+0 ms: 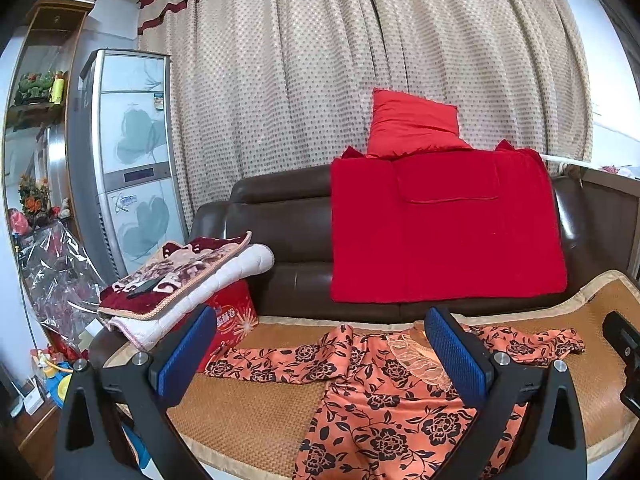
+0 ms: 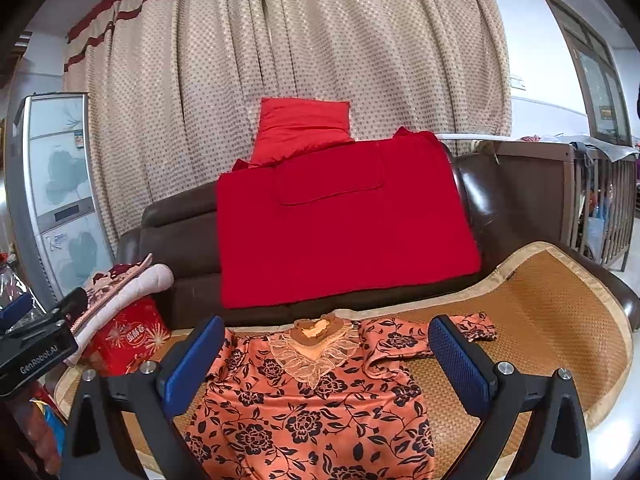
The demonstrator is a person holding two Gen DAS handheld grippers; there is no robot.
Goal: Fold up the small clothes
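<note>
Both tongs, left [image 1: 320, 360] and right [image 2: 326, 356], gape empty above the floral blouse [image 2: 316, 408]; folded blankets [image 1: 184, 276] and red box [image 1: 236, 316] crowd its left sleeve.

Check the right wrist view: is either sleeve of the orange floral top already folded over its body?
No, the orange floral top lies spread flat on the woven mat, sleeves out.

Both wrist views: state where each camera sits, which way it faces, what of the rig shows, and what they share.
Left wrist: sits behind the open left gripper, facing the sofa and curtain over the floral top's left sleeve; the other gripper's black body shows at its right edge.
Right wrist: sits behind the open right gripper, facing the same way, centred on the top's collar; the left gripper's body shows at its left edge.
Shared: top, mat, red blanket, red cushion, fridge.
</note>
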